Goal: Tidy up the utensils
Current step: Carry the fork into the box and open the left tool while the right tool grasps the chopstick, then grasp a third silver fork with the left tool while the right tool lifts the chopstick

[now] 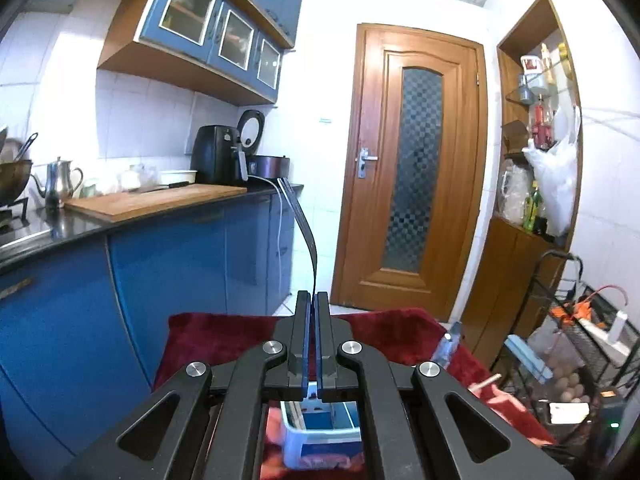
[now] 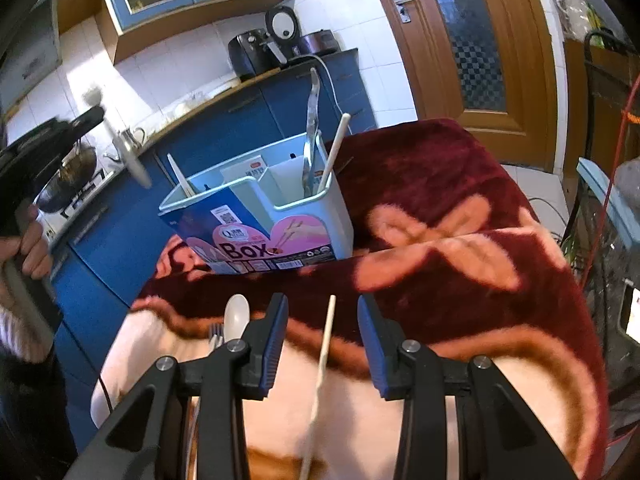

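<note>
I am working in a home kitchen. A dark tabletop (image 1: 132, 222) runs along the tiled wall over blue cabinets, carrying a wooden cutting board (image 1: 154, 200), a steel teapot (image 1: 58, 182) and a black air fryer (image 1: 216, 160). Blue glass-fronted cupboards (image 1: 216, 32) hang above that tabletop, and a wooden door (image 1: 416, 168) stands past its far end.

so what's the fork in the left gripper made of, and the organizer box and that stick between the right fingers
Fork: looks like polished steel, thin, dark and reflective, clamped in the left gripper.
Organizer box: seemingly glossy pale blue plastic, smooth moulded rim, printed label.
Chopstick: matte off-white, plastic or pale wood; cannot tell which. It lies on the blanket between the open right gripper fingers.
</note>
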Available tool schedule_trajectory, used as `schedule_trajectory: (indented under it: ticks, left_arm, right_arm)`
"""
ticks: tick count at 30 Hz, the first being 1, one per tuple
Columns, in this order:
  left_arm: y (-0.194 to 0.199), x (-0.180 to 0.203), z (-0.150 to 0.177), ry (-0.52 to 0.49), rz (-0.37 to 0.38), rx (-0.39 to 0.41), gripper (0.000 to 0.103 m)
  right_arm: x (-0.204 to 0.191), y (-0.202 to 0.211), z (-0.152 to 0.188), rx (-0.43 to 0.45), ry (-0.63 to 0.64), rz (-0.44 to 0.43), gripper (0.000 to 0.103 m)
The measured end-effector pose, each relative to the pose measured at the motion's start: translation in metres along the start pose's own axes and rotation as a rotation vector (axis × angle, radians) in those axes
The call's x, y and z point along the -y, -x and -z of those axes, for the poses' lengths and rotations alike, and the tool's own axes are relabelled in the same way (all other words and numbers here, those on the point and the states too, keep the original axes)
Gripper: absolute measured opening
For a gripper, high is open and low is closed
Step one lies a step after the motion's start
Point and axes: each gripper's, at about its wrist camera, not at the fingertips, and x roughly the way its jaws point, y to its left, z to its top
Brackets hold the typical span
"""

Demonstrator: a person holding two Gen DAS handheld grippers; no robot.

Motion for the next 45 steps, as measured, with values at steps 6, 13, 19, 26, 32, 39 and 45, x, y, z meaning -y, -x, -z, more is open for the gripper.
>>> schedule_trajectory:
  ticks: [6,13,19,26,32,39,45]
  left_arm:
    - [-0.038,0.006,0.02,-0.027,-0.032,-0.043,0.001]
    - [-0.064,-0.008,0.047,0.008,-0.04,-0.115,0.001]
    - [-0.071,-0.011,0.057,-0.002,-0.041,-0.159,0.001]
    - [-0.081,-0.011,0.069,0.003,-0.034,-0.22,0.002]
    - [-0.085,-0.008,0.076,-0.007,-0.009,-0.281,0.002]
    - [-0.061,-0.003,0.072,-0.048,-0.003,-0.282,0.032]
    - [-0.032,-0.008,0.068,-0.016,0.028,-0.292,0.034]
  right_arm:
    - [-0.005,-0.026,-0.008,-0.177,0.091,0.056,0.04]
    - [-0.014,-0.056,-0.004,-0.319,0.143,0.065,0.04]
    - [-0.015,-0.073,-0.001,-0.37,0.126,0.069,0.03]
    - [-0.002,-0.07,-0.004,-0.355,0.094,0.065,0.009]
    - [0.0,-0.063,-0.005,-0.302,0.057,0.024,0.006]
    - [0.0,-0.045,-0.011,-0.213,0.02,-0.021,0.006]
    - [-0.004,-0.026,-0.016,-0.125,0.012,-0.055,0.006]
